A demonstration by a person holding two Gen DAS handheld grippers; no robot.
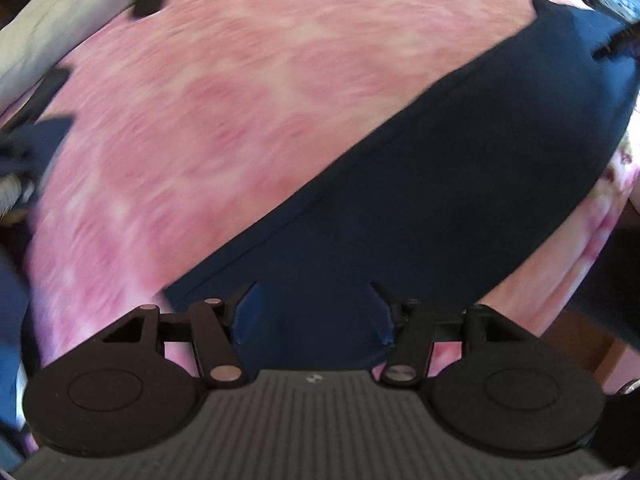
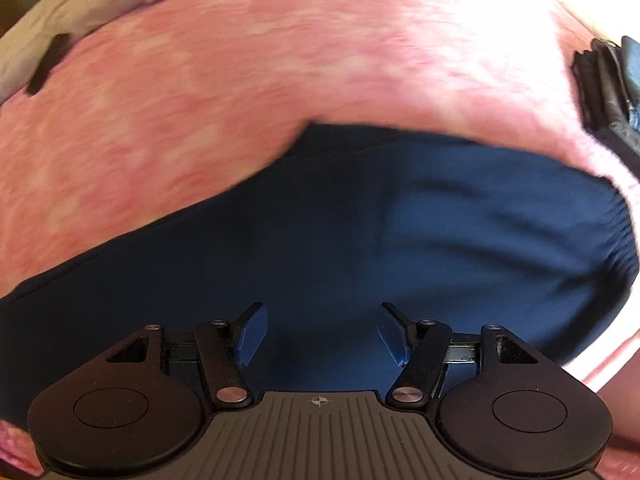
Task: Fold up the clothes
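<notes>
Navy fabric, a garment (image 1: pixel 460 184) lying flat on our pink mottled bedspread (image 1: pixel 224 128), spreads from six toward two o'clock beneath our left gripper (image 1: pixel 312 312), whose fingers stand apart and empty, while our right gripper (image 2: pixel 322 334), equally spread with nothing between, hangs above the same cloth.
</notes>
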